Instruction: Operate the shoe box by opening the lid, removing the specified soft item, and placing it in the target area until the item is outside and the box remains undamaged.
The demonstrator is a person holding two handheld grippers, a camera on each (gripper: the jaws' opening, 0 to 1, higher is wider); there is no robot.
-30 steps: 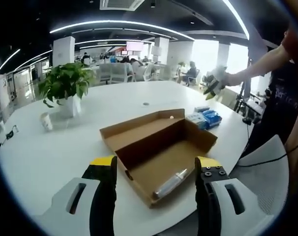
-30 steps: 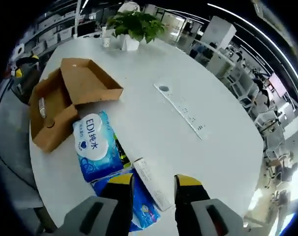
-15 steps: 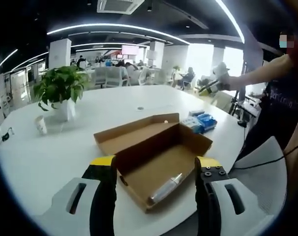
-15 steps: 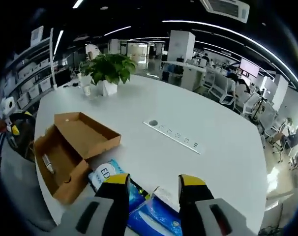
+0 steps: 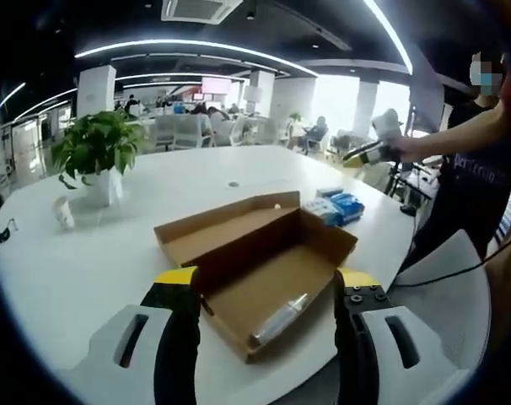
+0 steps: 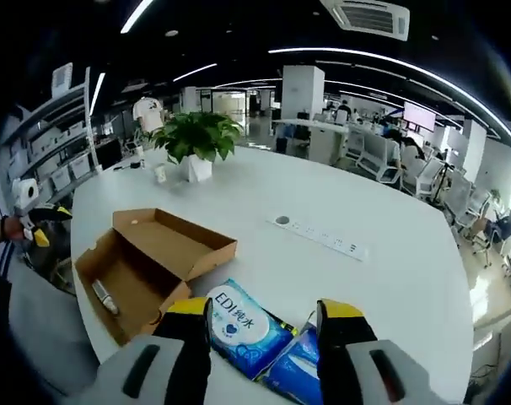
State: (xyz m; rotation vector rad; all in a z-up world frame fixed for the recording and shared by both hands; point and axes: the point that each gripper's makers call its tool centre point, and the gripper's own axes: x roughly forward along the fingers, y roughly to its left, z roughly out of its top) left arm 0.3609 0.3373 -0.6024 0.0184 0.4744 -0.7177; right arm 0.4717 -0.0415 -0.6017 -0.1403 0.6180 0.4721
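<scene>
One open shoe box (image 5: pixel 255 263) and two blue tissue packs (image 6: pixel 243 326) beside it lay on the white office table (image 5: pixel 78 261), both grippers (image 5: pixel 260 297) (image 6: pixel 264 325) spread empty.

Open-plan office: rows of desks and chairs (image 6: pixel 382 156) behind, strip ceiling lights (image 5: pixel 196 46), big white meeting table (image 6: pixel 390 245) with inset power strip (image 6: pixel 323 239), potted plant (image 5: pixel 95 152).

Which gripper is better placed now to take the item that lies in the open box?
Probably the left gripper: its open jaws frame the clear tube in the box. The right gripper hangs over the blue packs.
</scene>
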